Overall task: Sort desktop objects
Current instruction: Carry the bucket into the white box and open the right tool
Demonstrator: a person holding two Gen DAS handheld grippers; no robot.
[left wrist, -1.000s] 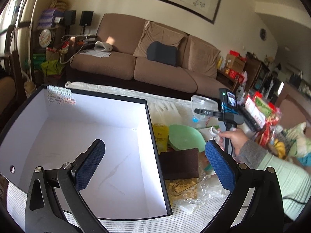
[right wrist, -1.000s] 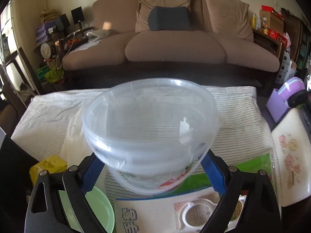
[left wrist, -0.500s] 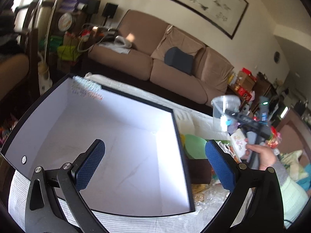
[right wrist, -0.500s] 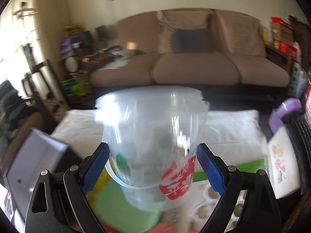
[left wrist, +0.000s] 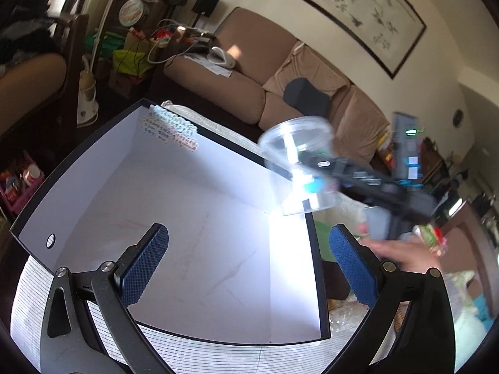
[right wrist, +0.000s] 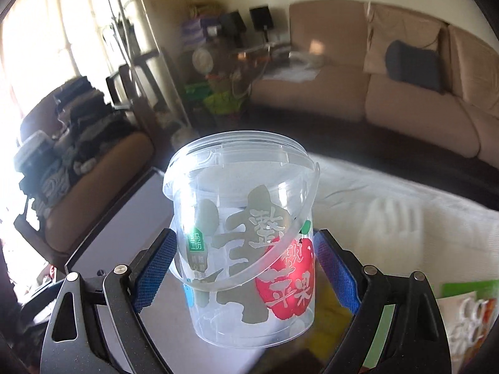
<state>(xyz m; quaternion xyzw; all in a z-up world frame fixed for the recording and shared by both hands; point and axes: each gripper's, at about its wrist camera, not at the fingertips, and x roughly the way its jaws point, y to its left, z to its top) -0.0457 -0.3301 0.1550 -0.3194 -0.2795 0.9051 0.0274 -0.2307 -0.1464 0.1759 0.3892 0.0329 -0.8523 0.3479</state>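
The right claw (right wrist: 244, 266) grips a clear plastic tub (right wrist: 243, 237), printed with Chinese characters and a red apple, above the white-lined box (left wrist: 193, 249). The left claw (left wrist: 246, 265) gapes empty over the box.

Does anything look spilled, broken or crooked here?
Nothing spilled or broken. The clear plastic tub with the red apple print sits slightly tilted in the right gripper, above the corner of the open black box with the white inside.
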